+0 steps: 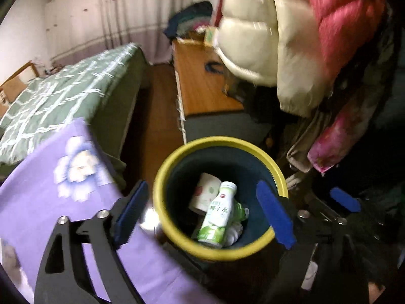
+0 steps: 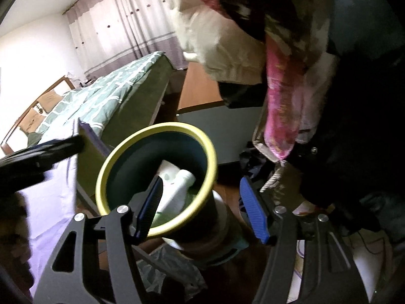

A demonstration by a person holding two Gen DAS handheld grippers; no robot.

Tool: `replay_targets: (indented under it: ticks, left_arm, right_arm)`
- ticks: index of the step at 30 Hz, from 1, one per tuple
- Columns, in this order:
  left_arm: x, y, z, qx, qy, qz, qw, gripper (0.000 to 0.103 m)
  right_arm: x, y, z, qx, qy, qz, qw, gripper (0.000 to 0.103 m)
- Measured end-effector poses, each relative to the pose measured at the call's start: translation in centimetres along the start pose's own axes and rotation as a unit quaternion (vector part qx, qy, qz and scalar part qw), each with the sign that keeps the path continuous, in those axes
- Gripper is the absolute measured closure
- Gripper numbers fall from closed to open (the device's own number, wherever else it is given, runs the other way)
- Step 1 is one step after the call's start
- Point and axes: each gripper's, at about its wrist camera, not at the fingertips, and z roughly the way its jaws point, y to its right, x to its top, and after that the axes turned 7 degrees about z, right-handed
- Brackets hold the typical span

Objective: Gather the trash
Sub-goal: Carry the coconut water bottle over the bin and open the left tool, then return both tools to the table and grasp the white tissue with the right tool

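Note:
A dark bin with a yellow rim (image 1: 162, 217) stands on the floor; it also shows in the right wrist view (image 2: 106, 169). Inside lie a white and green bottle (image 1: 217, 215), a paper cup (image 1: 203, 192) and other white trash; the bottle also shows in the right wrist view (image 2: 177, 192). My left gripper (image 1: 205, 215) is open and empty, its fingers spread above the bin. My right gripper (image 2: 200, 205) is open and empty, just above the bin's near rim. The right gripper's blue finger (image 1: 345, 198) shows at the right of the left wrist view.
A purple flowered cloth (image 1: 50, 190) lies at the left beside the bin. A bed with a green quilt (image 1: 63, 96) is behind it. A wooden desk (image 1: 200, 81) stands at the back. Hanging jackets (image 1: 291, 38) crowd the right side. A crumpled plastic bag (image 2: 172, 276) lies by the bin's base.

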Motion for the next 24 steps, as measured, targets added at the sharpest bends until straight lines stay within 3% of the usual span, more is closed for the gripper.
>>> replay_targets:
  ticks: [6,11,18,24]
  left_arm:
    - [-5.0,-5.0,-10.2,0.053,0.054,-0.047,0.9960,0.009]
    - [-11.4,-10.6,-17.1,0.101,0.072,-0.123,0.9846,0.008]
    - [-21.1,-17.8,-24.4,0.210,0.065,-0.210,0.9526,0.008]
    - [-28.9,-23.5,-29.9,0.285,0.063,-0.280,0.9145,0.008]
  right_arm:
    - [-1.2,-4.3,-0.5,0.027,-0.009,-0.038,0.999,0.042]
    - [-3.1,-9.3,-0.6,0.056,-0.022,-0.079,0.995,0.041]
    - [-6.7,-17.6,-1.1,0.108,-0.045,-0.144,0.983,0.040]
    - [-11.2,-27.8,-2.4,0.178,-0.075,-0.224,0.955,0.040]
